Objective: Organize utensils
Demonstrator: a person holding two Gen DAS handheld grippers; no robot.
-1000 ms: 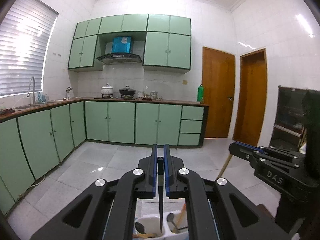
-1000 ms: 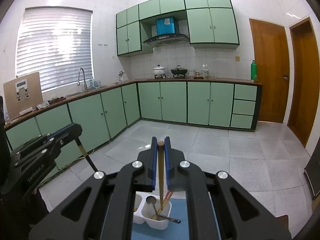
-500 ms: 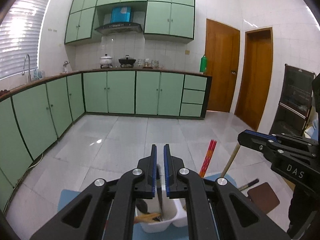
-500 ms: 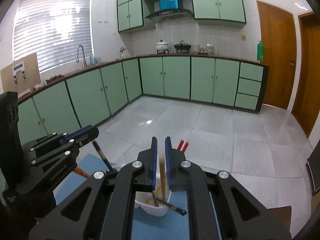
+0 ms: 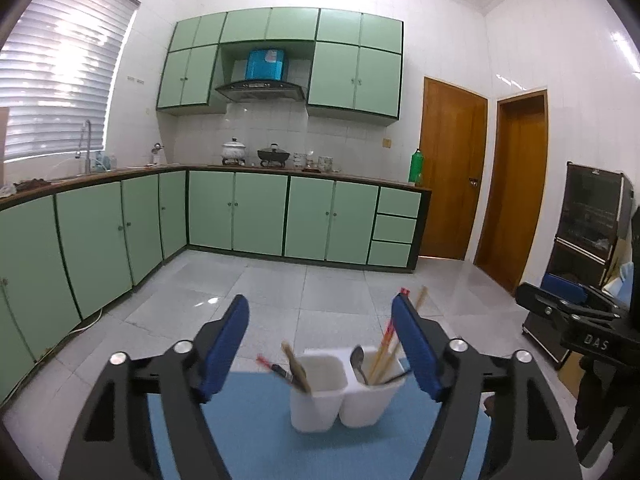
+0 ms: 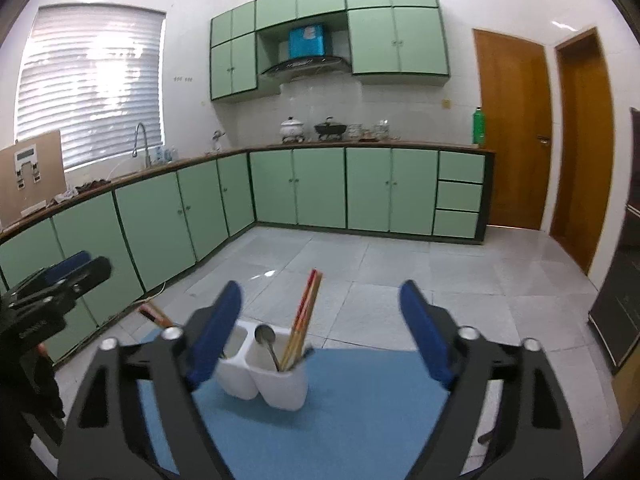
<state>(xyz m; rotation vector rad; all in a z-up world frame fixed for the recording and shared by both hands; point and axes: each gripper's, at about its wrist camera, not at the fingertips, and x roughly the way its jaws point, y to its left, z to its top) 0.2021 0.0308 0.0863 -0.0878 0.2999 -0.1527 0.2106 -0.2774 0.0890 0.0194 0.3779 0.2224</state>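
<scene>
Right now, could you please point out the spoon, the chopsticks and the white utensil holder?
spoon [image 6: 265,334]: right wrist view, bowl.
chopsticks [image 6: 305,316]: right wrist view, mid-shaft.
white utensil holder [image 6: 285,390]: right wrist view, front wall.

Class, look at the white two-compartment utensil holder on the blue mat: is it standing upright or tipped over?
Upright. The white holder rests base-down on the blue mat, openings upward, with chopsticks and a spoon sticking up from it.
</scene>
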